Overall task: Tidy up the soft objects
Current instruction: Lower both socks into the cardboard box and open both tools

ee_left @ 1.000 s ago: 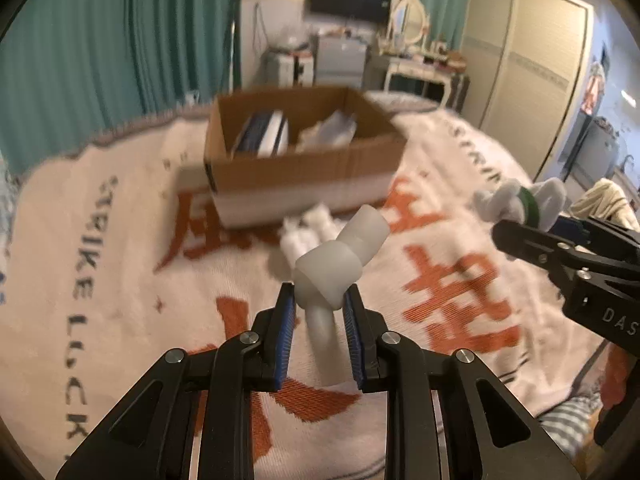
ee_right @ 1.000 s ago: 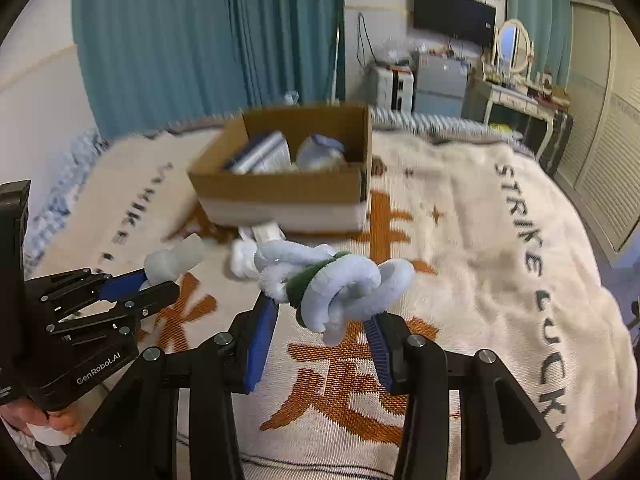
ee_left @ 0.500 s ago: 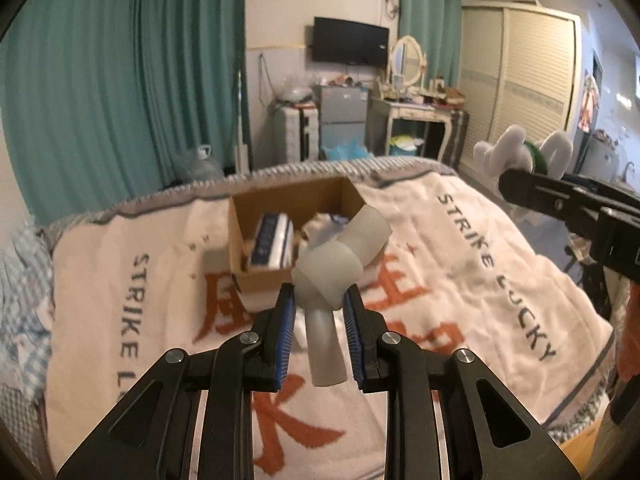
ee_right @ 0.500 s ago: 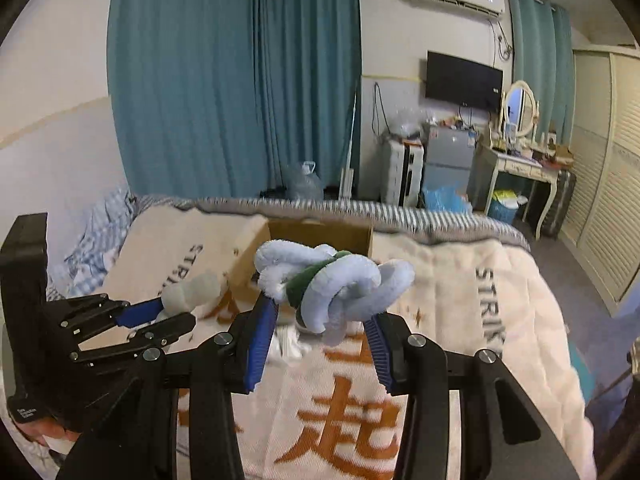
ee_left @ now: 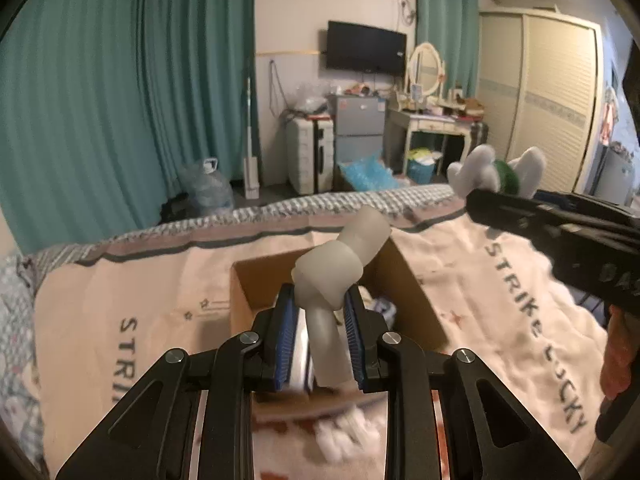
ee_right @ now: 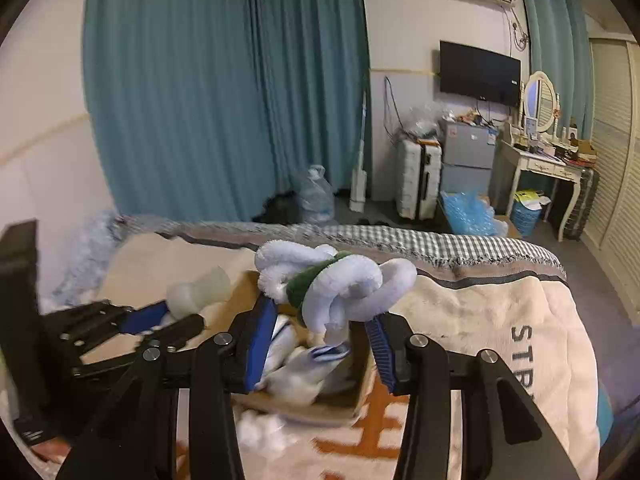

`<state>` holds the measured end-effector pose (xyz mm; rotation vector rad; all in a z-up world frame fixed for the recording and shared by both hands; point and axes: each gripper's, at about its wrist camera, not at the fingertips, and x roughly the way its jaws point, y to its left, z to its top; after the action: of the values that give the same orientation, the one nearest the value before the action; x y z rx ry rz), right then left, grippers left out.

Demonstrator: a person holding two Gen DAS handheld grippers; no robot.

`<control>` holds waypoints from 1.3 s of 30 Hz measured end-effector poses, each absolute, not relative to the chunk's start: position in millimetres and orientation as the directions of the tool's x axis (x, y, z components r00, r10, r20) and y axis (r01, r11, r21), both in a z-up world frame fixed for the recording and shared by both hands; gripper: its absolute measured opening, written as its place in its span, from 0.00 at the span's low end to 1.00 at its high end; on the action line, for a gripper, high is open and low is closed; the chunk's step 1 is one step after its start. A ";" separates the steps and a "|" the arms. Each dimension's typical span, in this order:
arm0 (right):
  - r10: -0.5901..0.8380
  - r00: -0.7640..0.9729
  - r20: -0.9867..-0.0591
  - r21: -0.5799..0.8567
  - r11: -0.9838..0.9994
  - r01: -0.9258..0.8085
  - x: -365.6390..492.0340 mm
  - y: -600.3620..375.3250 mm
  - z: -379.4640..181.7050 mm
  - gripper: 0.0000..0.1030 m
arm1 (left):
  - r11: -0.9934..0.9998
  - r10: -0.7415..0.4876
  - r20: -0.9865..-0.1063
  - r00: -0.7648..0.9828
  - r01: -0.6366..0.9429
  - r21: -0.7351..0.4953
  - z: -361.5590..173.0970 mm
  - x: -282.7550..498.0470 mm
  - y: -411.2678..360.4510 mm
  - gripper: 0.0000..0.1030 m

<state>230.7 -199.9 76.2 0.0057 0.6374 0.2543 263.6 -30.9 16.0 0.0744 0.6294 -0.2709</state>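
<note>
My left gripper (ee_left: 320,312) is shut on a knotted pale grey sock (ee_left: 340,268) and holds it above the open cardboard box (ee_left: 240,300) on the bed. My right gripper (ee_right: 320,328) is shut on a knotted white and green fluffy sock bundle (ee_right: 336,284), also above the box (ee_right: 320,408). The box holds folded white and blue items (ee_right: 296,364). The right gripper shows in the left wrist view (ee_left: 560,236) with its bundle (ee_left: 496,172). The left gripper shows in the right wrist view (ee_right: 160,320) with its sock (ee_right: 200,292).
The box stands on a cream blanket (ee_left: 520,300) with orange characters and dark lettering. White socks (ee_right: 260,428) lie on the blanket before the box. Teal curtains (ee_left: 120,100), a dressing table (ee_left: 432,124) and a wardrobe (ee_left: 552,100) stand beyond the bed.
Both grippers have risen and moved forward over the box with their sock bundles still held. The box now lies directly beneath the fingers instead of farther ahead.
</note>
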 end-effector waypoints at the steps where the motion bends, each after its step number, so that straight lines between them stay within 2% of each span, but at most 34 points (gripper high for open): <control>1: 0.224 0.767 -0.602 0.077 0.972 -0.223 246.6 -199.0 66.7 0.43 | 0.962 -0.225 -0.601 0.767 0.272 -0.013 8.6 275.8 -32.9 0.23; 8: 0.197 0.701 -0.685 0.083 0.978 -0.193 324.9 -200.6 1.1 0.43 | 0.957 -0.232 -0.687 0.689 0.289 -0.033 -44.7 337.7 -48.0 0.23; 12: 0.189 0.692 -0.696 0.078 0.979 -0.189 346.4 -201.0 -27.1 0.44 | 0.947 -0.257 -0.690 0.677 0.318 -0.041 -59.0 350.8 -49.8 0.25; 15: 0.190 0.695 -0.694 0.098 0.981 -0.169 352.7 -205.8 -36.7 0.51 | 0.938 -0.277 -0.676 0.683 0.346 -0.035 -64.1 348.1 -53.7 0.27; 16: 0.191 0.694 -0.695 0.102 0.980 -0.168 352.9 -206.5 -37.9 0.58 | 0.941 -0.263 -0.682 0.682 0.336 -0.027 -66.7 348.3 -54.0 0.27; 17: 0.193 0.693 -0.695 0.102 0.980 -0.171 352.4 -206.4 -39.0 0.65 | 0.947 -0.245 -0.691 0.680 0.322 -0.020 -68.7 349.6 -54.7 0.32; 18: 0.196 0.693 -0.694 0.101 0.979 -0.176 352.1 -206.5 -38.8 0.69 | 0.952 -0.222 -0.700 0.679 0.307 -0.004 -70.4 350.1 -56.0 0.45; 19: 0.195 0.694 -0.693 0.093 0.979 -0.183 350.7 -206.6 -36.1 0.73 | 0.956 -0.201 -0.700 0.686 0.294 0.013 -69.7 348.6 -56.6 0.53; 20: 0.188 0.700 -0.689 0.081 0.980 -0.183 347.9 -206.4 -32.6 0.76 | 0.959 -0.183 -0.692 0.699 0.281 0.029 -67.5 345.5 -56.3 0.67; 21: 0.181 0.703 -0.688 0.072 0.981 -0.182 346.2 -204.9 -29.5 0.78 | 0.962 -0.172 -0.676 0.717 0.271 0.043 -62.7 340.0 -56.3 0.72; 28: 0.163 0.757 -0.633 0.054 0.985 -0.167 300.3 -211.6 40.0 0.80 | 0.970 -0.160 -0.601 0.783 0.239 0.053 7.4 295.1 -44.0 0.72; 36: 0.107 0.837 -0.536 -0.035 0.988 -0.149 198.2 -208.3 157.2 0.82 | 0.974 -0.155 -0.416 0.896 0.209 0.088 126.0 193.2 -22.9 0.73; 37: 0.107 0.844 -0.525 -0.043 0.987 -0.152 179.9 -207.0 172.4 0.82 | 0.974 -0.151 -0.397 0.905 0.204 0.095 135.4 180.4 -19.8 0.76; 38: 0.101 0.852 -0.513 -0.052 0.987 -0.149 164.8 -206.1 183.3 0.82 | 0.975 -0.147 -0.378 0.914 0.198 0.100 143.7 166.9 -16.4 0.87; 39: 0.093 0.860 -0.502 -0.063 0.988 -0.144 150.4 -204.6 192.1 0.83 | 0.977 -0.143 -0.351 0.925 0.189 0.101 152.6 150.6 -10.6 0.91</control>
<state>150.4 -204.6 192.1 -0.0992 0.5211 0.1244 150.6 -10.6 152.6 0.1346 0.3495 -0.1705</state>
